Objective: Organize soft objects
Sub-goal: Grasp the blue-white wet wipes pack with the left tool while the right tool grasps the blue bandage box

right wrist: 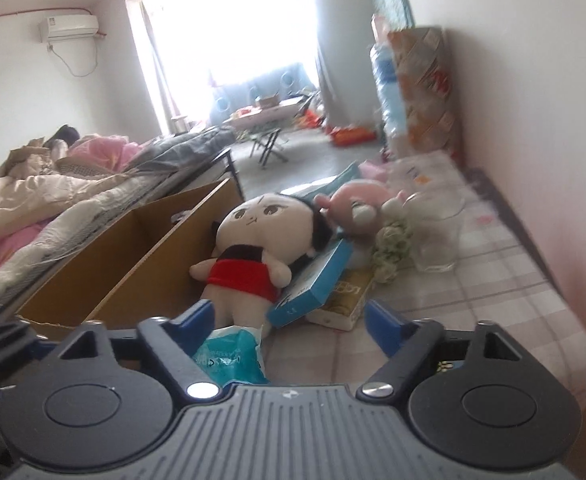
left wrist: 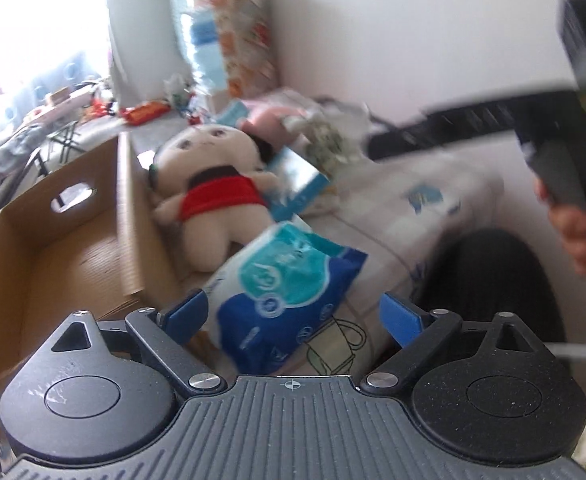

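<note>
Left gripper (left wrist: 293,312): its blue jaws stand wide open. The tissue pack lies between them, but the pads do not press it.
Right gripper (right wrist: 289,322): jaws open too, holding nothing. A corner of the tissue pack peeks in by its left finger.
Tissue pack (left wrist: 289,292): a blue and teal soft pack lying on the bed, just in front of the left gripper, beside the cardboard box. It looks light and squishy, and its plastic skin may be slippery. I think the best place to pinch is across its fat middle.
Plush doll (right wrist: 253,256): in a red top, soft and light, lying just past the pack and leaning on the box wall. Grab its tummy.
Cardboard box (left wrist: 65,248): open on top, nothing seen inside.
Blue carton (right wrist: 313,288): flat and stiff, under the doll.
Pink plush (right wrist: 353,204): farther back, near a clear plastic cup (right wrist: 437,232).
</note>
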### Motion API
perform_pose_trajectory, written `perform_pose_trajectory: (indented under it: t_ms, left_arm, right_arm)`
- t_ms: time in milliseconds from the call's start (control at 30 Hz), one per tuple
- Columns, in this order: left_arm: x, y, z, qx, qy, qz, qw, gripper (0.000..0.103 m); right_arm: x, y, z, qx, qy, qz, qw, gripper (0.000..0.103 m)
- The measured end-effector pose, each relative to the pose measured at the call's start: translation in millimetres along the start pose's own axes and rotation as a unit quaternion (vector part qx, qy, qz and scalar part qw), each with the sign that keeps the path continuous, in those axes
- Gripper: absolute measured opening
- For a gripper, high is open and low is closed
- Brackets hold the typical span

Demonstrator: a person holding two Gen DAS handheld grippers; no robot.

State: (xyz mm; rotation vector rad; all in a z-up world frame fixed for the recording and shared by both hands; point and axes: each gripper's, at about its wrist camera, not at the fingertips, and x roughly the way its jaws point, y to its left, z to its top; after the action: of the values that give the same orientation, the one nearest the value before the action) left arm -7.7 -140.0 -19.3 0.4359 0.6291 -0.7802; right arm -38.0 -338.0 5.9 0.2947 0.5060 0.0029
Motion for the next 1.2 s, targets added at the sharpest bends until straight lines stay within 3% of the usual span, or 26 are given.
perform_pose_trajectory:
  t_ms: [100,167,267,633,767,1100,1200]
  left_arm:
    - [24,-17,3,0.055,0.023,0.019,0.9981,0.097]
    - [40,-27,3,0.090,0.036,0.053,0.9939,0.099]
    - [58,-31,3,0.113,0.051,0.081,0.9890,0.099]
    - [88,-21,15,0.092,0.082,0.103,0.9870,0.100]
    - [92,-21,19,0.082,0.092,0.109,0.9863,0.100]
    - [104,-24,28,0.095,0.106,0.119,0.9826,0.103]
    - [103,-22,31,0.083,0.109,0.116,0.9838,0.100]
  right_arm:
    - [22,-15,4,0.022,0.026,0.030,0.999,0.076]
    - [36,-25,7,0.033,0.041,0.040,0.998,0.076]
    - [54,-36,10,0.049,0.056,0.060,0.995,0.072]
    - [115,-51,26,0.082,0.087,0.099,0.988,0.052]
    - [133,-54,31,0.078,0.093,0.068,0.990,0.046]
    - [152,-69,31,0.109,0.116,0.054,0.986,0.046]
    - [154,-64,29,0.114,0.117,0.075,0.984,0.032]
